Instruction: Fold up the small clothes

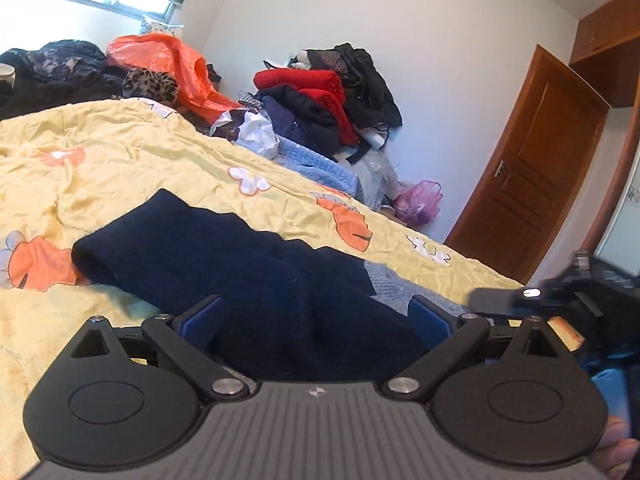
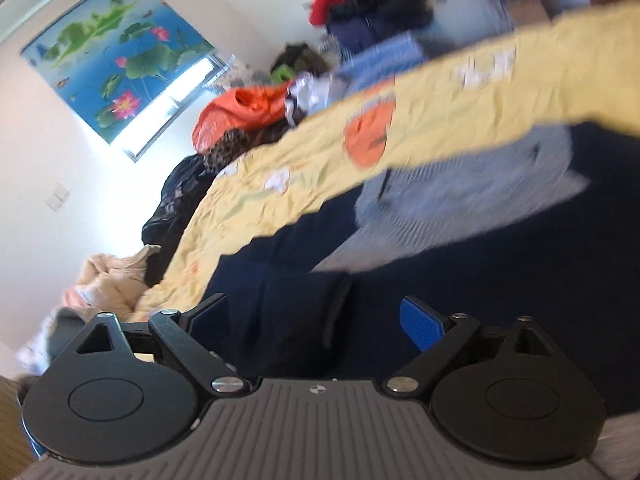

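One navy garment (image 1: pixel 240 264); one yellow quilt (image 1: pixel 120 152); two grippers (image 1: pixel 316 320)

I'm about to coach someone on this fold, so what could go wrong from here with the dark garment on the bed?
1. Both tools, left and right, stand open around the thick navy garment; closing may catch only the top layer.
2. The yellow quilt underneath is loose and wrinkled, so it might get pinched and dragged along.
3. The right wrist view is blurred, so aim there is uncertain.

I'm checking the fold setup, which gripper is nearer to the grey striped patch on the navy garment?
Probably the left gripper: the grey striped patch lies just beyond its right finger. The right gripper sits further back, over plain navy garment.
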Demonstrator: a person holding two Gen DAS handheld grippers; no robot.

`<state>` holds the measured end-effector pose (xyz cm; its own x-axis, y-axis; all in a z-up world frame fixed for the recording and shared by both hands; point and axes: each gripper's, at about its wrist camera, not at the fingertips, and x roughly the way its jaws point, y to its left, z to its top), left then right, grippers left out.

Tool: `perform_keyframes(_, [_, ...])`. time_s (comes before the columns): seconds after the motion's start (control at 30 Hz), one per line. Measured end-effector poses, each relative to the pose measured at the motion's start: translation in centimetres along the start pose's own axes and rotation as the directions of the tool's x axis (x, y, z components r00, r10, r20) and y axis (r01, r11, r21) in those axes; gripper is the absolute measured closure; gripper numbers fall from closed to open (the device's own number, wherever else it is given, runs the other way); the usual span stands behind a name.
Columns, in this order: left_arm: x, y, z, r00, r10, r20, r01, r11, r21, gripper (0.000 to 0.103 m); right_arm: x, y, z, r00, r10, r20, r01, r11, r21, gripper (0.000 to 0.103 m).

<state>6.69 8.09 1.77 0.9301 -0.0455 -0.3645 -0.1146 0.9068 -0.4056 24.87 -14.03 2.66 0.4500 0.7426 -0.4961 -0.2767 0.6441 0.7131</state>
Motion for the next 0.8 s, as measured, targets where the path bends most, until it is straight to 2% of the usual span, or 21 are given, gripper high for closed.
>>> perform_keyframes(0.13, [0.5,0.7,0.2,1.000,-0.007,-0.012,0.006,0.999,-0.038,0.004,2.7,-0.7,0.0,0.997,0.042,-0.059,-0.034,0.992,0.124,0.015])
perform_keyframes(0.3, [0.8,1.2,0.3,1.000,-0.009,-0.019,0.008,0.997,-0.070,0.004,4.2,0.2,-0.4,0.995,0.072,-0.071,-0.061,0.989,0.138,0.016])
perform_keyframes(0.33, [0.8,1.2,0.2,1.000,-0.008,-0.018,0.007,0.997,-0.072,0.004,4.5,0.4,-0.4,0.995,0.064,-0.071,-0.055,0.990,0.129,0.027])
perform_keyframes(0.37, [0.7,1.2,0.2,1.000,-0.007,-0.017,0.006,0.997,-0.071,0.004,4.8,0.6,-0.5,0.996,0.042,-0.082,-0.033,0.993,0.112,0.050])
perform_keyframes(0.43, [0.7,1.2,0.2,1.000,-0.006,-0.015,0.005,0.998,-0.068,0.004,5.2,0.6,-0.9,0.994,-0.021,-0.108,0.027,0.998,0.059,0.078])
perform_keyframes(0.53, [0.6,1.1,0.2,1.000,-0.003,-0.008,0.003,0.998,-0.062,0.004,4.4,1.2,-1.1,0.996,-0.046,-0.075,0.046,0.999,-0.008,0.080])
perform_keyframes(0.6, [0.5,1.0,0.2,1.000,-0.003,-0.008,0.003,0.998,-0.055,0.004,2.9,2.2,-0.6,0.996,-0.085,-0.037,0.082,0.992,-0.095,0.081])
perform_keyframes(0.7, [0.5,0.8,0.1,1.000,-0.002,-0.005,0.002,0.999,-0.042,0.004,-0.7,3.0,1.3,0.991,-0.135,0.019,0.136,0.968,-0.213,0.082])
perform_keyframes(0.8, [0.5,0.7,0.1,1.000,-0.005,-0.005,0.004,0.999,-0.035,0.004,-4.9,1.9,3.3,0.975,-0.208,0.072,0.220,0.939,-0.264,0.082])
